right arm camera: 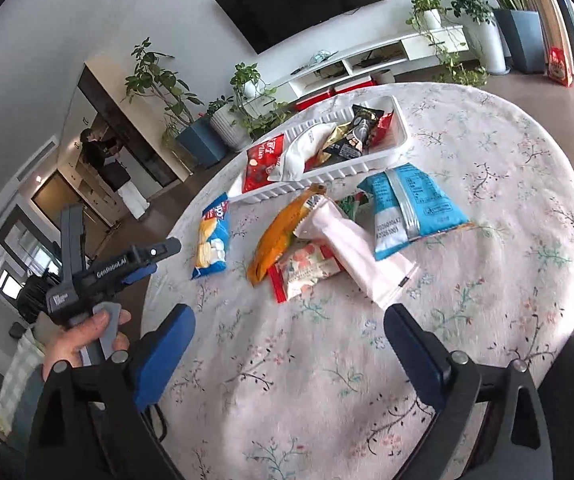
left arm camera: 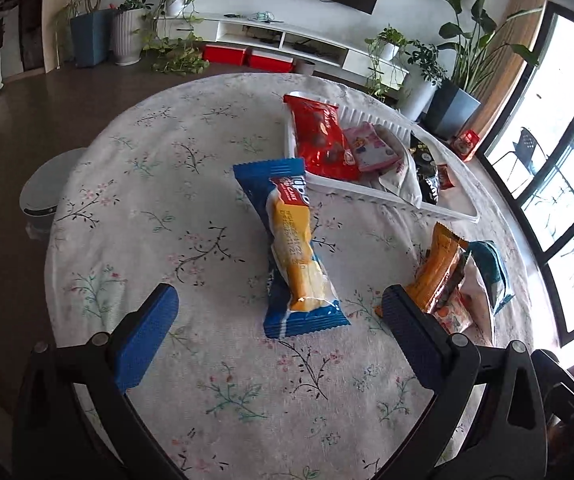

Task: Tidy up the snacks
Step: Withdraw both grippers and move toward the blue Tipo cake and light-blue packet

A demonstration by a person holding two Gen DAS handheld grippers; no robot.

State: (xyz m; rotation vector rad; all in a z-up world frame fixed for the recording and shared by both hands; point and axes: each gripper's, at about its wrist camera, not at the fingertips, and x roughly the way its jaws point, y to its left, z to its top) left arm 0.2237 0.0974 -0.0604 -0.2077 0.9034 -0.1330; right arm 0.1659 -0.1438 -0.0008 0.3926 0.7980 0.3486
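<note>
A blue and yellow cake packet lies on the floral tablecloth, straight ahead of my open, empty left gripper. It also shows in the right wrist view. A white slatted tray behind it holds a red packet, a pink one and several more. Loose on the cloth ahead of my open, empty right gripper lie an orange packet, a pink-white long packet, a small peach packet and a light-blue bag. The left gripper is at the table's left edge.
The round table drops off to the floor on the left. A white stool stands beside it. Plants, a TV shelf and a window wall lie beyond. A person stands far back in a doorway.
</note>
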